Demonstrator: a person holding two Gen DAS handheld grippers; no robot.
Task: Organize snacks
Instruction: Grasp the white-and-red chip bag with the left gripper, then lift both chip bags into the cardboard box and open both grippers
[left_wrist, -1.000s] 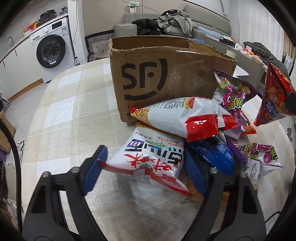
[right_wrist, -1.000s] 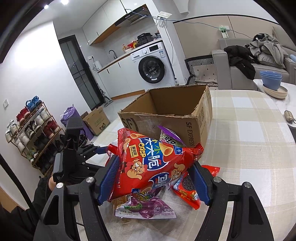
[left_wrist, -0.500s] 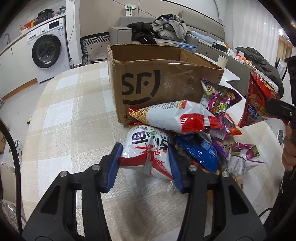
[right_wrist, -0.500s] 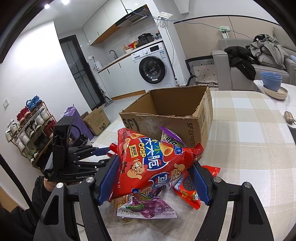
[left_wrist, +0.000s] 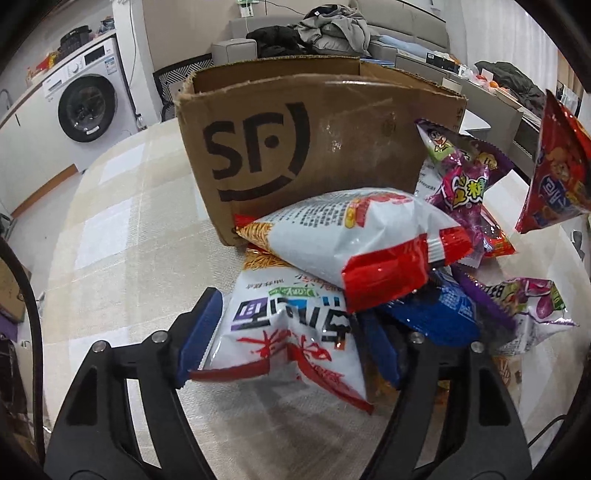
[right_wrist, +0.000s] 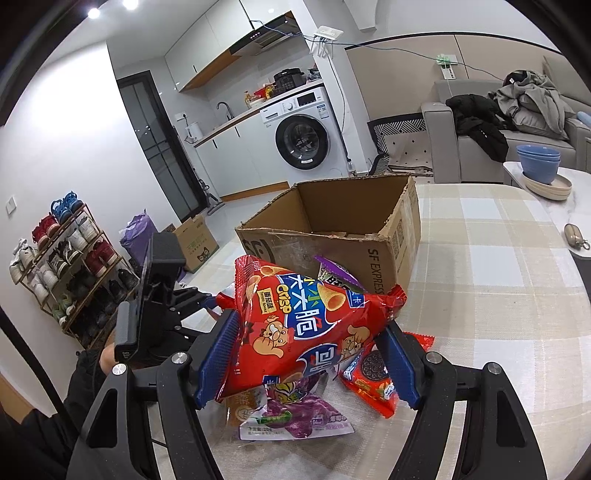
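Observation:
My left gripper (left_wrist: 288, 343) is shut on a white snack bag with red and purple print (left_wrist: 291, 328) at the near edge of a snack pile. A white and red bag (left_wrist: 365, 236) lies across it, leaning on the open SF cardboard box (left_wrist: 314, 147). My right gripper (right_wrist: 306, 354) is shut on a red crisp bag (right_wrist: 306, 325) and holds it above the pile, in front of the box (right_wrist: 332, 240). The red bag also shows in the left wrist view (left_wrist: 557, 173) at the right.
Purple bags (left_wrist: 465, 181), a blue bag (left_wrist: 432, 317) and a red cookie pack (right_wrist: 373, 376) lie on the checked tablecloth (left_wrist: 122, 229). A purple and white bag (right_wrist: 295, 417) lies under the right gripper. Blue bowls (right_wrist: 539, 166) stand on a side table.
My left gripper has closed on the white bag and moved closer to the box. My right gripper still holds the red bag in about the same place.

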